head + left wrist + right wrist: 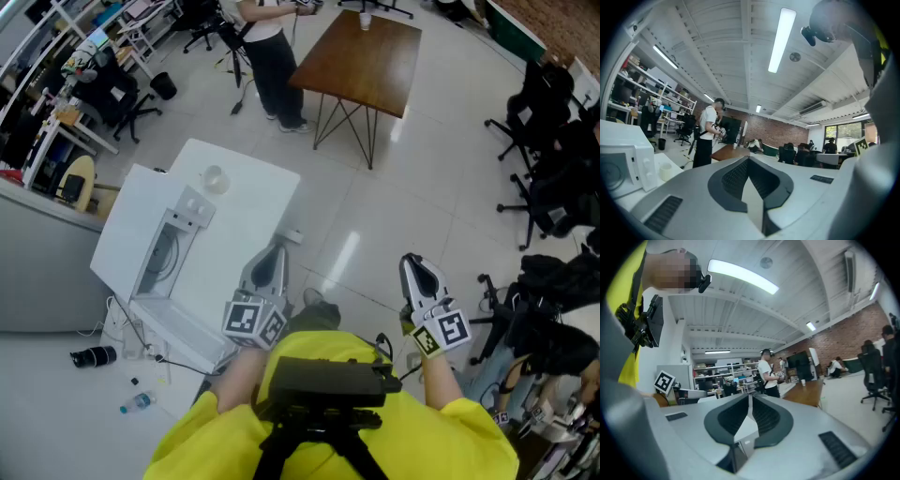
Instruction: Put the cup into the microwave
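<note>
Yellow sleeves (469,427) and a black camera mount (328,380) fill the bottom of the head view, with both claws held out just beyond them; the cup (214,178), pale and upright, stands on the white tabletop (253,202) near its far corner, outside the microwave (131,230) and just beside that oven's control-panel end; in the left gripper view the cup (665,171) sits just right of the microwave (626,159), whose windowed door and two knobs face the camera; the microwave takes up the tabletop's left side, out to its left edge.

The left claw (275,251) hovers over the tabletop's right edge, well apart from the cup; seen along its own jaws, the left claw (749,161) has them pressed together with nothing between; the right claw (415,267) is held off the tabletop to the right, over the tiled floor (403,187); in its own view the right claw (750,401) is likewise closed and empty.

Farther off stands a brown wooden table (361,61) bearing a second white cup (366,19); a standing person (272,56) in a white top and dark trousers is just beside that table's left edge; black office chairs (544,122) line the right; on the floor by the tabletop's near corner lie a clear bottle (139,403) and a black cylinder (94,356).
</note>
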`<state>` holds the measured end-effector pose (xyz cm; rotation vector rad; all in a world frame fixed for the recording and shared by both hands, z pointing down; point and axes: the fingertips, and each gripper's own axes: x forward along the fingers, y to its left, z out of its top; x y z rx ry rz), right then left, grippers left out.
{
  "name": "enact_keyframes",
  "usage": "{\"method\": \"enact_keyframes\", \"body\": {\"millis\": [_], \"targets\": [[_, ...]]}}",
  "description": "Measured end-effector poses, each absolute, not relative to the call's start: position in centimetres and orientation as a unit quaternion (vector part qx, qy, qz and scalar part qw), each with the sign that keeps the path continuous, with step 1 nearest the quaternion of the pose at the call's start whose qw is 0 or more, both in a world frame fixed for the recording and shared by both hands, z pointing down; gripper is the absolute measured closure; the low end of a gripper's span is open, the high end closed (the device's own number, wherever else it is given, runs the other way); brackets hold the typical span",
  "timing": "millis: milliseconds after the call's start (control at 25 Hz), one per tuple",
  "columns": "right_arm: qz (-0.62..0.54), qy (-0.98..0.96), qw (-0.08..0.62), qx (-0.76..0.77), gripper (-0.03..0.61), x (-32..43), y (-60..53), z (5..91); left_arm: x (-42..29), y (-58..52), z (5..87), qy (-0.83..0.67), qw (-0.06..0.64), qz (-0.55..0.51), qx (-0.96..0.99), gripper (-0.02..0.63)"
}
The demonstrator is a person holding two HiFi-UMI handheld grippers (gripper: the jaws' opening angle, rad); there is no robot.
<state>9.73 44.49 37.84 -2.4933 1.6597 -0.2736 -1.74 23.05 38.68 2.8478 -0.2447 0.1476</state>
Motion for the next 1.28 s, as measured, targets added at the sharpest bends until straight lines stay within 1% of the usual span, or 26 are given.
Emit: {"method": "enact_keyframes", "body": {"millis": [160, 240, 320, 360, 400, 480, 520, 560, 600, 640, 680, 720, 840, 880, 920, 1120, 1280], "targets": [[-0.095, 0.598, 0.048, -0.795, 0.544, 12.9, 34.4, 38.8, -1.7, 15.7, 39.0, -0.135, 0.138, 0.048, 0.98, 0.612], [-0.104, 0.641, 0.036, -0.76, 0.45, 13.2, 28.5, 39.5, -2.8, 12.1, 39.5, -0.182, 0.144, 0.048, 0.972, 0.612], [-0.118, 0.689, 0.024, -0.715, 0.445, 12.6, 22.9, 40.6, -4.6, 9.5, 40.1, -0.231, 0.147, 0.053, 0.96, 0.612], [-0.126, 0.71, 0.016, -0.693, 0.42, 12.3, 20.4, 41.2, -5.3, 8.3, 40.5, -0.253, 0.15, 0.055, 0.954, 0.612], [-0.133, 0.728, 0.007, -0.673, 0.36, 12.0, 17.9, 42.0, -5.9, 7.2, 40.8, -0.273, 0.152, 0.055, 0.948, 0.612], [-0.139, 0.755, -0.011, -0.641, 0.3, 11.6, 13.5, 43.3, -6.8, 5.1, 41.3, -0.312, 0.159, 0.052, 0.935, 0.612], [-0.138, 0.765, -0.019, -0.629, 0.26, 11.5, 11.4, 44.1, -7.1, 4.2, 41.5, -0.33, 0.162, 0.051, 0.929, 0.612], [-0.137, 0.774, -0.028, -0.617, 0.241, 11.5, 9.3, 45.2, -7.4, 3.3, 41.8, -0.348, 0.165, 0.05, 0.922, 0.612], [-0.141, 0.784, -0.038, -0.604, 0.202, 11.6, 7.1, 46.7, -7.7, 2.5, 42.2, -0.367, 0.168, 0.049, 0.913, 0.612], [-0.15, 0.794, -0.049, -0.587, 0.156, 11.7, 4.9, 48.7, -8.2, 1.9, 42.6, -0.389, 0.17, 0.049, 0.904, 0.612], [-0.162, 0.805, -0.062, -0.568, 0.08, 11.7, 2.7, 50.9, -8.6, 1.3, 43.1, -0.411, 0.17, 0.05, 0.894, 0.612], [-0.171, 0.813, -0.078, -0.551, 0.041, 11.8, 0.6, 53.4, -9.0, 0.8, 43.7, -0.433, 0.168, 0.051, 0.884, 0.612], [-0.183, 0.822, -0.128, -0.523, 0.041, 12.7, -5.5, 60.7, -9.6, -0.6, 46.2, -0.485, 0.165, 0.055, 0.857, 0.612], [-0.186, 0.822, -0.143, -0.518, -0.025, 12.9, -7.5, 63.0, -9.6, -1.0, 47.2, -0.498, 0.171, 0.055, 0.849, 0.612], [-0.188, 0.822, -0.156, -0.514, -0.031, 13.1, -9.6, 65.1, -9.5, -1.4, 48.2, -0.508, 0.178, 0.056, 0.841, 0.612], [-0.175, 0.822, -0.194, -0.506, -0.031, 13.0, -18.4, 71.4, -8.7, -3.0, 50.2, -0.548, 0.2, 0.059, 0.81, 0.612], [-0.158, 0.821, -0.219, -0.503, -0.029, 12.1, -21.5, 75.0, -8.7, -3.5, 51.9, -0.569, 0.218, 0.078, 0.789, 0.612]]}}
